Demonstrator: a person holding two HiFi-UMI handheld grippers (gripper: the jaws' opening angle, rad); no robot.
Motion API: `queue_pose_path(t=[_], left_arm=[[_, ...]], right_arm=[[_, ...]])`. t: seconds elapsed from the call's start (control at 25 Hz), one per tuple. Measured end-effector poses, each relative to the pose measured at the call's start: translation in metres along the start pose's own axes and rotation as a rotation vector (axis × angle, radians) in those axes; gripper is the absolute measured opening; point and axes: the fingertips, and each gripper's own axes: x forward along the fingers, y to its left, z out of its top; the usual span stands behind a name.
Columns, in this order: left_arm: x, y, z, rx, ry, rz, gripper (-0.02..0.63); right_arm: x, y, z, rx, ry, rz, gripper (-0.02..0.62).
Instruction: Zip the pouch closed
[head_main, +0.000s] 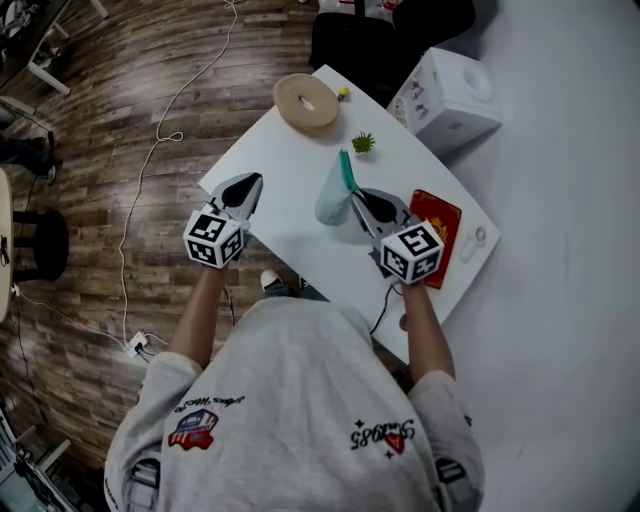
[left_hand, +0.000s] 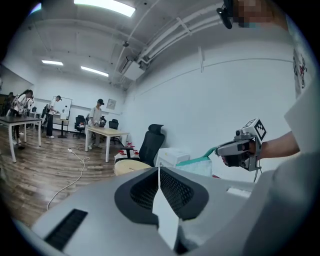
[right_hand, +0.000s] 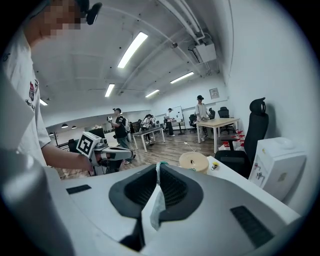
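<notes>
Head view: the pouch (head_main: 332, 195) hangs over the table (head_main: 285, 165) from the right gripper (head_main: 358, 200), the left gripper (head_main: 246, 188) well apart. Left gripper view: jaws together, empty; they should open to work the zipper (head_main: 346, 172). Right gripper view: jaws clamp pouch fabric; keep it taut.

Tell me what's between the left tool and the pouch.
Nothing: in the head view, only bare white table separates the left tool from the pouch.
</notes>
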Motion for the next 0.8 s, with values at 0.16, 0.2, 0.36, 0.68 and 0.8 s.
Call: queue_pose_path(t=[0.16, 0.2, 0.36, 0.68, 0.8], left_arm=[[-0.004, -0.001, 0.002, 0.003, -0.003, 0.008, 0.014], [-0.005, -0.001, 0.002, 0.002, -0.005, 0.010, 0.014], [-0.007, 0.000, 0.001, -0.010, -0.003, 0.020, 0.014], [-0.007, -0.002, -0.004, -0.027, 0.000, 0.024, 0.014], [-0.006, -0.003, -0.004, -0.027, 0.002, 0.021, 0.014]], right_arm=[[0.000, 0.000, 0.011, -0.025, -0.031, -0.025, 0.021], [0.000, 0.001, 0.013, -0.031, -0.032, -0.027, 0.021], [-0.002, 0.002, 0.014, -0.054, -0.026, -0.025, 0.020], [-0.004, 0.005, 0.010, -0.068, -0.023, -0.009, 0.020], [-0.005, 0.006, 0.012, -0.071, -0.026, -0.006, 0.020]])
